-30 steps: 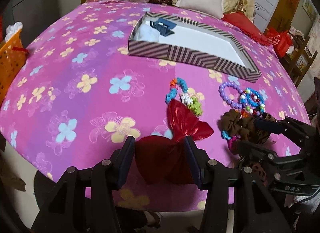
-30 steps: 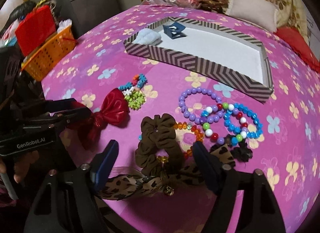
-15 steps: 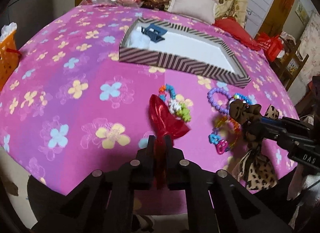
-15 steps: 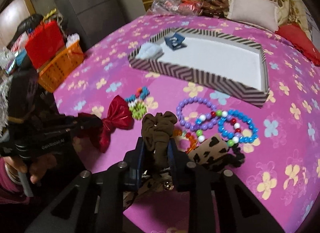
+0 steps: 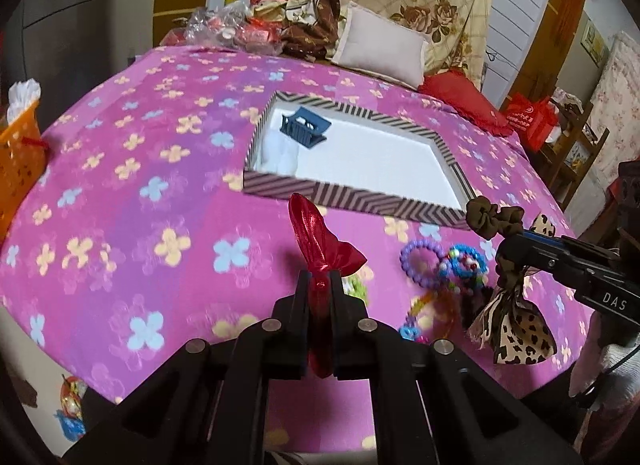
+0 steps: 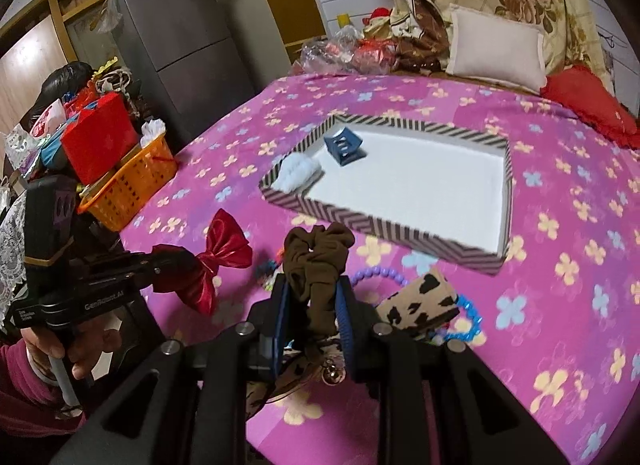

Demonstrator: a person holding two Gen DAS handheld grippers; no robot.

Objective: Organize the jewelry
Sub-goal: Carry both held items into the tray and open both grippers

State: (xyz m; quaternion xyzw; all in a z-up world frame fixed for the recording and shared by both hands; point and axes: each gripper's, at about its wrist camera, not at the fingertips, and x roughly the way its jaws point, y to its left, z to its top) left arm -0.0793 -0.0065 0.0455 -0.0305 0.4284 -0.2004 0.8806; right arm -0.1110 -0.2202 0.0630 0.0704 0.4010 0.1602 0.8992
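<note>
Up comes the red bow (image 5: 316, 249), lifted clear of the bedspread at frame centre, left gripper (image 5: 320, 285) clamped on it. The right gripper (image 6: 312, 297) pinches the brown scrunchie (image 6: 316, 253). Both now head for the striped tray (image 5: 352, 201) above, I'd say.

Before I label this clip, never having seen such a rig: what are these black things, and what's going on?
They are two hand-held grippers, one in each of a person's hands, each with a camera looking along its jaws. In the left camera's picture, the left gripper is shut on a red bow. In the right camera's picture, the right gripper is shut on a brown scrunchie, with a leopard-print piece hanging off it. Both are lifted above a pink flowered cover. Bead bracelets lie there, beside a striped tray holding a blue hair clip.
</note>
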